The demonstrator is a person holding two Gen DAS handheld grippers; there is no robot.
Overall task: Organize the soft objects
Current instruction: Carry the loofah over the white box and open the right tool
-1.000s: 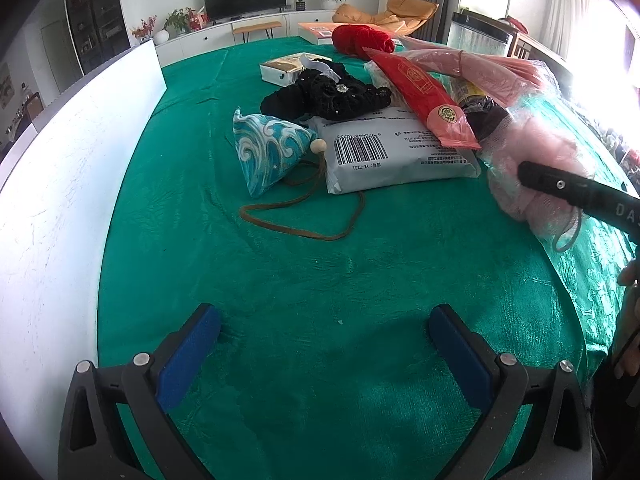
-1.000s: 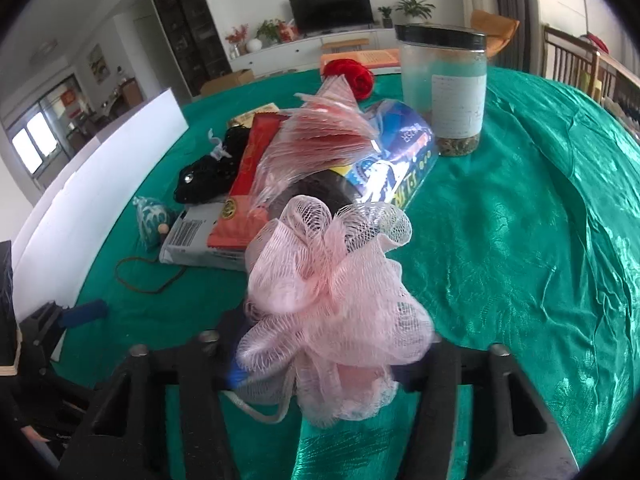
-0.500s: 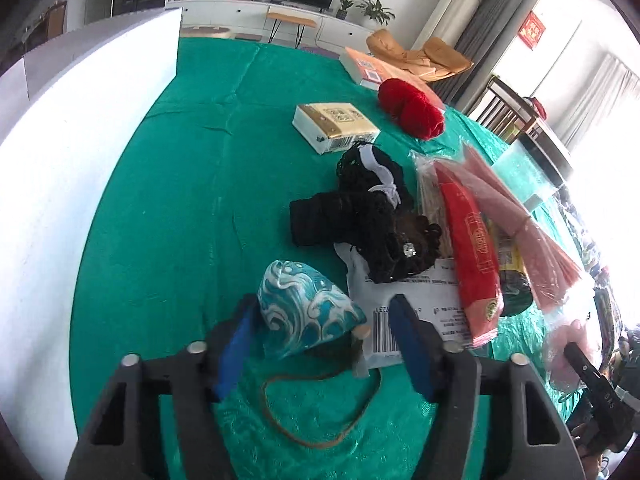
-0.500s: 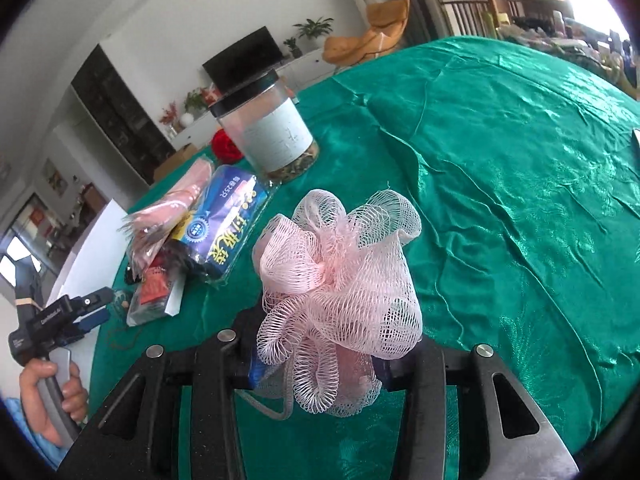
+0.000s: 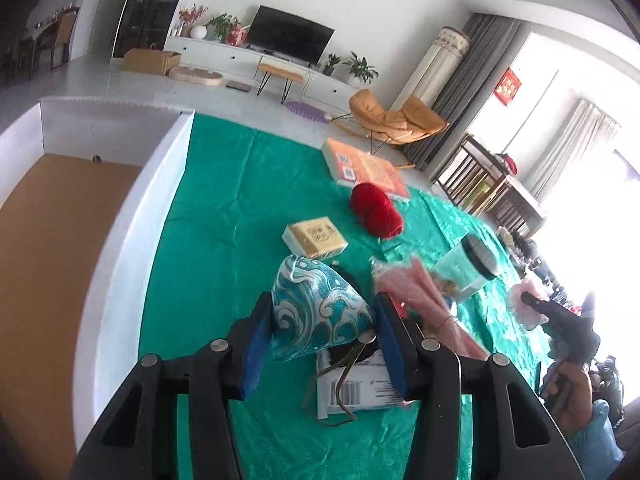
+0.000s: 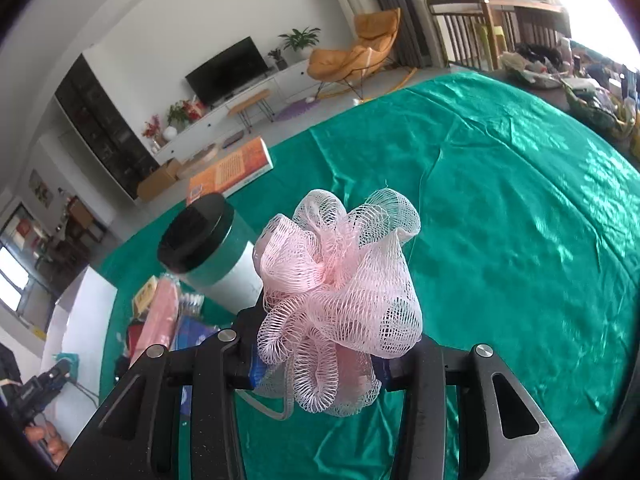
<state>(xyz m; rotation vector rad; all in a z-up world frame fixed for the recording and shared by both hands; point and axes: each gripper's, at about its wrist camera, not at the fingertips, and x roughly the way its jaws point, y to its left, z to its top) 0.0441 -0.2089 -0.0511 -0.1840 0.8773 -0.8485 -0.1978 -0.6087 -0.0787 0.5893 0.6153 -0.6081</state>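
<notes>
The white-walled box with a brown cardboard floor (image 5: 60,264) is seen at about nine o'clock of the left hand-held gripper (image 5: 320,340), just beyond the edge of the green satin cloth covering the bench (image 5: 224,216). If that box is the collecting place, which is a judgement only, the coming move turns on this leftward offset, and the left hand is the nearer one to it.

The left hand-held gripper is clamped on the teal, wave-patterned fabric pouch (image 5: 316,312). Its jaws have just been closing, and the blue pads are now pressed against both flanks of the pouch. The pouch's long axis runs from its point at about eleven o'clock down to the broad end at five o'clock, where a wooden bead and a brown cord (image 5: 344,376) hang toward a white barcoded mailer (image 5: 356,392).

The right hand-held gripper (image 6: 320,364) is clenched on the pink mesh bath pouf (image 6: 340,284), held above the cloth. A clear jar with a black lid (image 6: 208,248) stands at about ten o'clock of it.
</notes>
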